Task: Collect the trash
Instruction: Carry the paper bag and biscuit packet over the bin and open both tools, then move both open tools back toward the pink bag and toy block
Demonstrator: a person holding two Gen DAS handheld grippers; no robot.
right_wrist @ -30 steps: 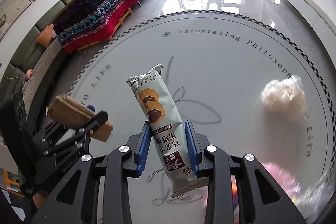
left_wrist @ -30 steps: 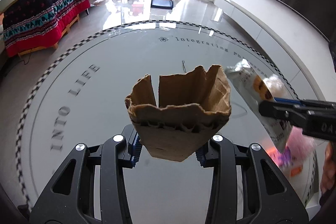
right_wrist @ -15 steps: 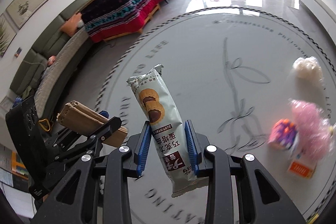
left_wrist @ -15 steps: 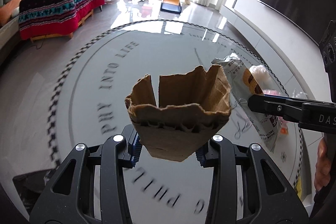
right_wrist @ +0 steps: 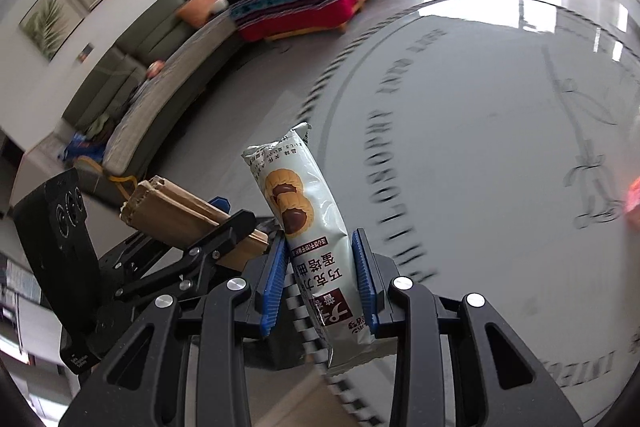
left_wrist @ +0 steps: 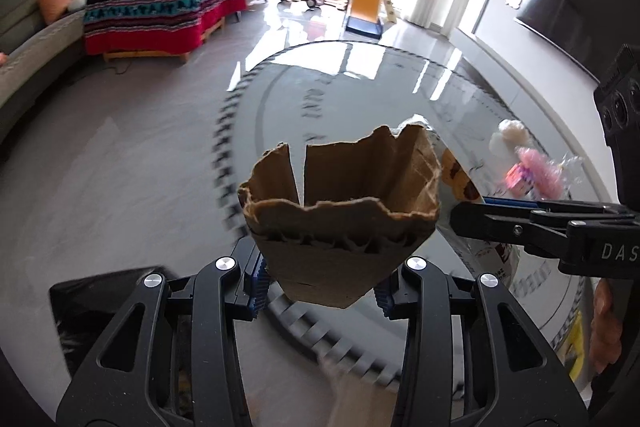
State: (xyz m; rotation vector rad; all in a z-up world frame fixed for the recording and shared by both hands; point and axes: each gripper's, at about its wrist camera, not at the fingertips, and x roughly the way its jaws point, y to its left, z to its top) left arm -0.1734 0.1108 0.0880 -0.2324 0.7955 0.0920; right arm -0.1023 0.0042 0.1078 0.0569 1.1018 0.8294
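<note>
My left gripper (left_wrist: 320, 281) is shut on a torn brown cardboard piece (left_wrist: 340, 211) and holds it in the air over the round table's left edge. My right gripper (right_wrist: 320, 287) is shut on a pale green cookie wrapper (right_wrist: 308, 223), held upright. The left gripper with the cardboard (right_wrist: 176, 211) shows at the left of the right wrist view. The right gripper's finger (left_wrist: 520, 227) crosses the right of the left wrist view. A black trash bag (left_wrist: 96, 307) lies low at the left, below the table edge.
The round grey glass table (left_wrist: 360, 99) carries a white crumpled wad (left_wrist: 510, 135), a pink wrapper (left_wrist: 540, 171) and clear plastic (left_wrist: 572, 167) at its right. A covered red-and-black bench (left_wrist: 160, 7) and a green sofa (right_wrist: 160, 67) stand beyond the floor.
Both grippers have swung left with their loads, from over the table's middle to its left edge. The floor and the black bag have come into view. The grips are unchanged.
</note>
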